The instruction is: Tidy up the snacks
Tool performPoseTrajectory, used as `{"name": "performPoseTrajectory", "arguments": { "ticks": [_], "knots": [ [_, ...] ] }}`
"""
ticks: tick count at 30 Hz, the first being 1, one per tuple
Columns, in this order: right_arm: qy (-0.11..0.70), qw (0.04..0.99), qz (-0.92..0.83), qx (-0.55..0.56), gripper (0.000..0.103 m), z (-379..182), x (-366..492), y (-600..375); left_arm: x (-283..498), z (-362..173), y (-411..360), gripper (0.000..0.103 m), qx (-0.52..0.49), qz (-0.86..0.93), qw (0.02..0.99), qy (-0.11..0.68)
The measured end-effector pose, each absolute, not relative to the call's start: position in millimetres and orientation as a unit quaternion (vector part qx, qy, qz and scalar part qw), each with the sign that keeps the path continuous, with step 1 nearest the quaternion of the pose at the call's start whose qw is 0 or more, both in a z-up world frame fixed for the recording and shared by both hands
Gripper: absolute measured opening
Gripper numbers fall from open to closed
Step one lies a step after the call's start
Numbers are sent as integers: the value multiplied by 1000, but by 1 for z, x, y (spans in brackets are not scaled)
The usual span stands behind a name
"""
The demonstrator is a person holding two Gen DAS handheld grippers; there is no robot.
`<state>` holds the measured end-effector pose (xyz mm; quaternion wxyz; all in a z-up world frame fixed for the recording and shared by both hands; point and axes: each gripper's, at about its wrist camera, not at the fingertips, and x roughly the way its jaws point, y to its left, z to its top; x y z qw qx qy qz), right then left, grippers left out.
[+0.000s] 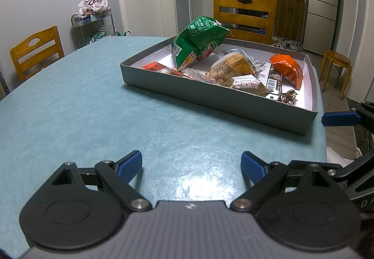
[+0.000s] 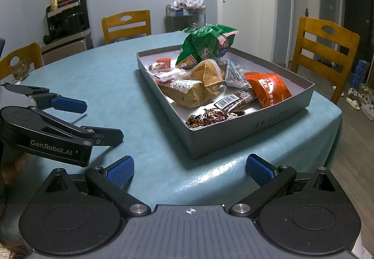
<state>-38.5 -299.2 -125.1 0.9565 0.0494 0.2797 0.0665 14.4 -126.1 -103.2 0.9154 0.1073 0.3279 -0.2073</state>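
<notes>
Grey cardboard forms the shallow box [image 1: 210, 97] on the teal table [image 1: 93, 107], near its far right edge in the left wrist view. Snacks crowd it: a tall green bag [image 1: 198, 41], a tan peanut pack [image 1: 231, 67], an orange packet [image 1: 288, 68]. The left gripper [image 1: 191, 165] hovers with fingers spread, empty.

From the right wrist, the same box [image 2: 245, 128] shows brown foil candies [image 2: 210, 117] at its near corner and a barcoded bar [image 2: 236, 99]. The right gripper [image 2: 190, 169] is also spread and empty.
</notes>
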Motion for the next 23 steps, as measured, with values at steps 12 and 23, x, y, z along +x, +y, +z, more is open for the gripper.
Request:
{"name": "performPoseTrajectory", "arguments": {
  "ticks": [12,23],
  "knots": [
    [280,957,66,49,103,-125,-39,-299,15,-103,-126,92,107,-207,915,328],
    [280,957,66,47,103,-126,-38,-300,13,-103,-128,92,110,-220,913,326]
  ]
}}
